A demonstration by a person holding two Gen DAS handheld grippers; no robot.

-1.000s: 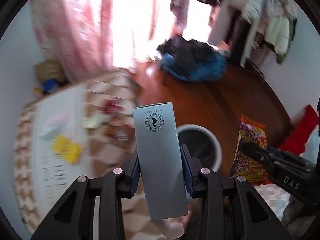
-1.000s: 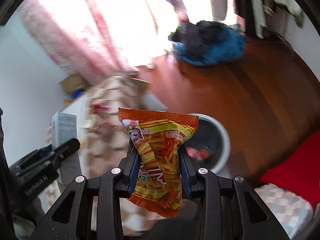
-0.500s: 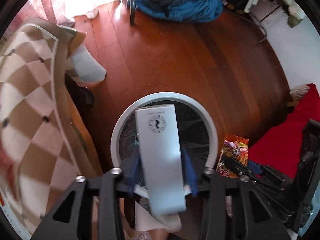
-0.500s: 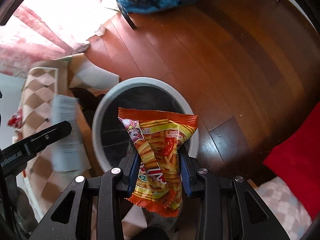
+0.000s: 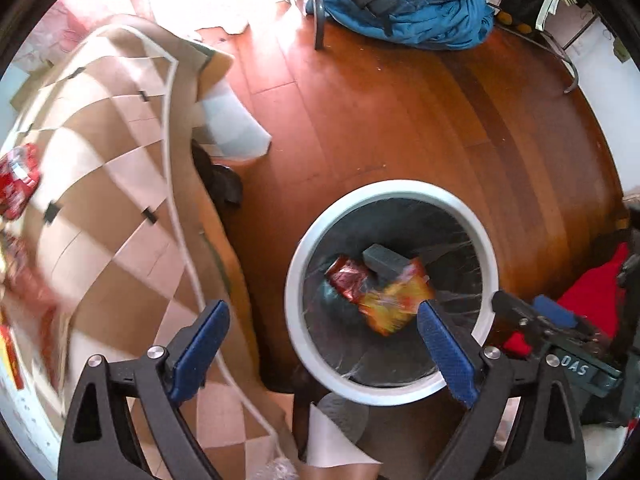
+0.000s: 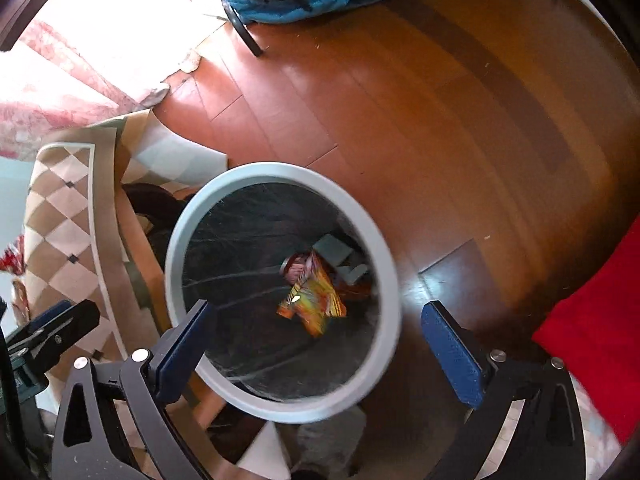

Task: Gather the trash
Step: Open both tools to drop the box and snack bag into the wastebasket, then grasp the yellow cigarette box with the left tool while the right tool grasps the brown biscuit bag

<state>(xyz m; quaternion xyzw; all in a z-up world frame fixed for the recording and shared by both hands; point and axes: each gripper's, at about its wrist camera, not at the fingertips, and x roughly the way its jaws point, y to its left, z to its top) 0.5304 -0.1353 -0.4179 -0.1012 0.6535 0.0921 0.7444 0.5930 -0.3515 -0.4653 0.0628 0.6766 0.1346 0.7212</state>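
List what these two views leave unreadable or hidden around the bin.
- Orange snack bag in the bin: motion-blurred in both wrist views, print unreadable.
- Grey box: half under the bag, label unseen.
- Bin bottom: dark liner, other contents unclear.
- Red packets on the checked tablecloth: cut by the left wrist view's edge, blurred.
- Person's hands: out of frame.

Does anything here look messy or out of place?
Yes: a heap of blue and grey clothing lies on the wooden floor, and the checked tablecloth hangs rumpled beside the white-rimmed bin.
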